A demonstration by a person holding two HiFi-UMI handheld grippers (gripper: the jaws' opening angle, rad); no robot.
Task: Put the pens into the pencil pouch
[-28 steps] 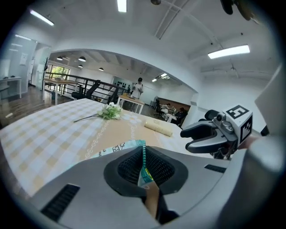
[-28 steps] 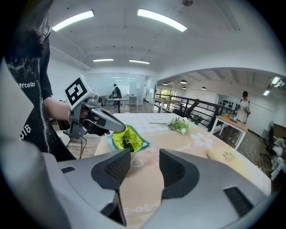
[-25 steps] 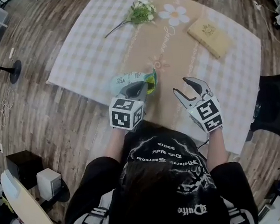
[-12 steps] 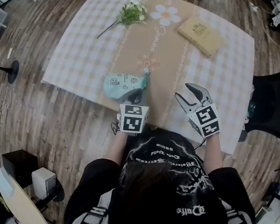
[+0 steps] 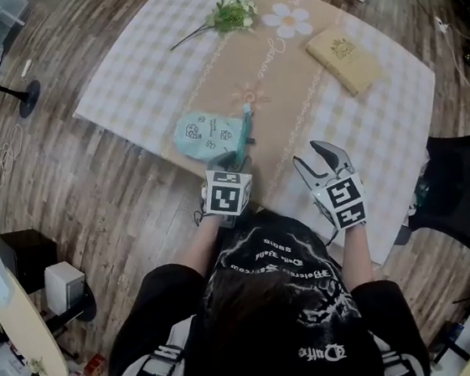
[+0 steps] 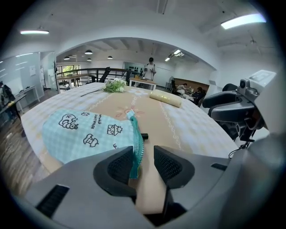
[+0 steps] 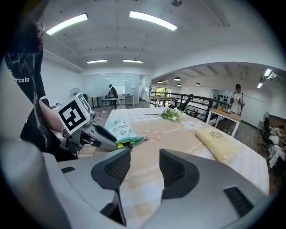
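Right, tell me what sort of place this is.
Probably a big open-plan workshop or lab hall, not a home: long ceiling strip lights, a black railing and worktables in the background, and an equipment stand on the wood floor.

Beige tablecloth lane (image 5: 288, 101) clear at 12 o'clock from right gripper (image 5: 307, 153). Mint-green printed fabric pouch (image 5: 208, 135) blocks 10; yellow rectangular book (image 5: 344, 59) at 1; flower sprig (image 5: 232, 13) far at 11.

Your bench (image 5: 127, 90) is covered by a pale checked cloth (image 5: 379, 124) with a tan middle band. On it lie a mint pencil pouch (image 5: 206, 136) near your edge, and a flower sprig (image 5: 232, 13) and tan book (image 5: 345, 59) at the far side.
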